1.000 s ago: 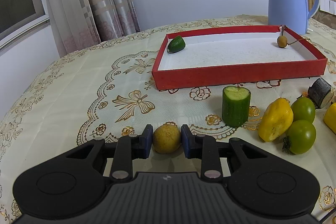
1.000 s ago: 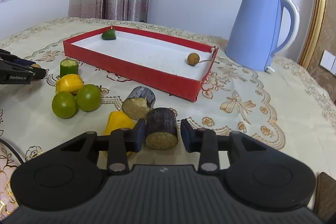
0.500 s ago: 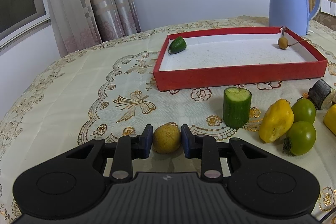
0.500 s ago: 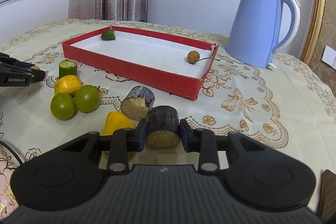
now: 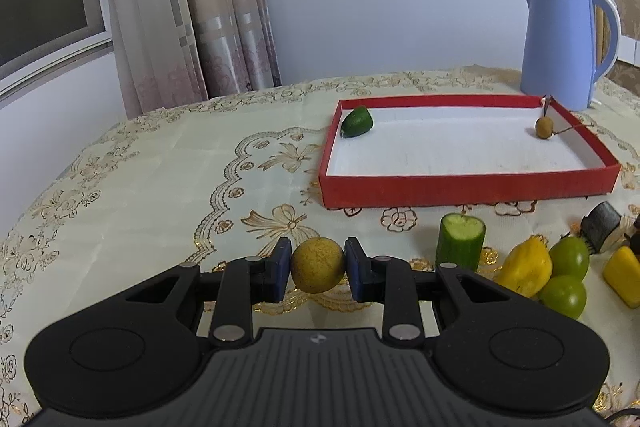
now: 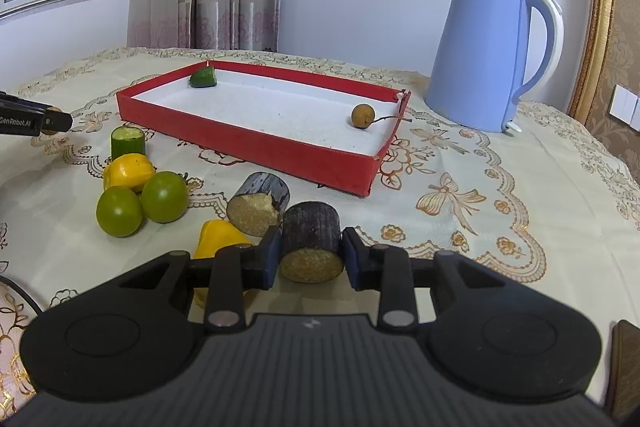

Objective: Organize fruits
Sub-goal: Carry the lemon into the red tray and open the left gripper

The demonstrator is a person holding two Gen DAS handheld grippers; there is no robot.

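My left gripper is shut on a round yellow-brown fruit, held above the tablecloth. My right gripper is shut on a dark sugarcane chunk, lifted slightly off the cloth. The red tray with a white floor lies ahead and holds a green cucumber end and a longan on a stem. The same red tray shows in the right wrist view. The left gripper's tip shows at that view's left edge.
On the cloth lie a cucumber piece, two green tomatoes, yellow pepper pieces, and a second sugarcane chunk. A blue kettle stands behind the tray's right end. Curtains and a window are at the back left.
Both grippers have risen a little with their loads: the yellow-brown fruit and the sugarcane chunk now sit higher against the cloth. The right jaws have closed onto the chunk.
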